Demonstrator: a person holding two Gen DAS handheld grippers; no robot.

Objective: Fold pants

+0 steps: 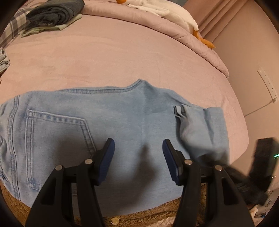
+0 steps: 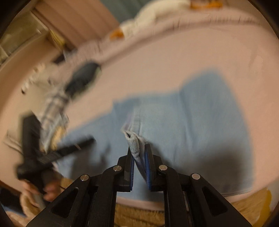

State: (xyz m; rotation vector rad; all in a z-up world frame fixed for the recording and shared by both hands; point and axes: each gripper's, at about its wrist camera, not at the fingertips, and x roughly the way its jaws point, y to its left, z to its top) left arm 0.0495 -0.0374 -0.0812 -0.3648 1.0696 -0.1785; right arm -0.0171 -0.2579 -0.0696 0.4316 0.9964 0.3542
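The pants [image 1: 108,125] are light blue jeans, spread flat across the near edge of a bed with a pinkish-mauve cover [image 1: 113,57], back pocket [image 1: 57,145] facing up on the left side and the crotch seam peaking toward the middle of the bed. Over on the right end a chunk of leg is already flipped back on itself, with the hem [image 1: 179,110] curled up on top of the rest of the denim. The left gripper [image 1: 138,158] is hovering just above the seat area with its blue-padded fingers [image 1: 107,162] spread wide apart, nothing between them, casting a shadow on the fabric below. The right gripper [image 2: 139,167] is a different story, its fingers are pinched in tight on a bunched fold of the denim, looks like the hem edge, lifted a bit off the rest of the pants [image 2: 191,122]. That view is pretty motion-blurred so details past the fingers are mush. Further out, there's a folded stack of dark clothes [image 1: 55,14] sitting at the far left corner of the bed on something plaid, a rumpled duvet [image 1: 174,29] along the far side, and a white goose plushie [image 1: 174,12] with orange feet lying on top of it. A wall outlet strip [image 1: 267,83] with a cable hangs off to the right, and a brown shaggy rug [image 1: 151,213] peeks out below the bed edge.
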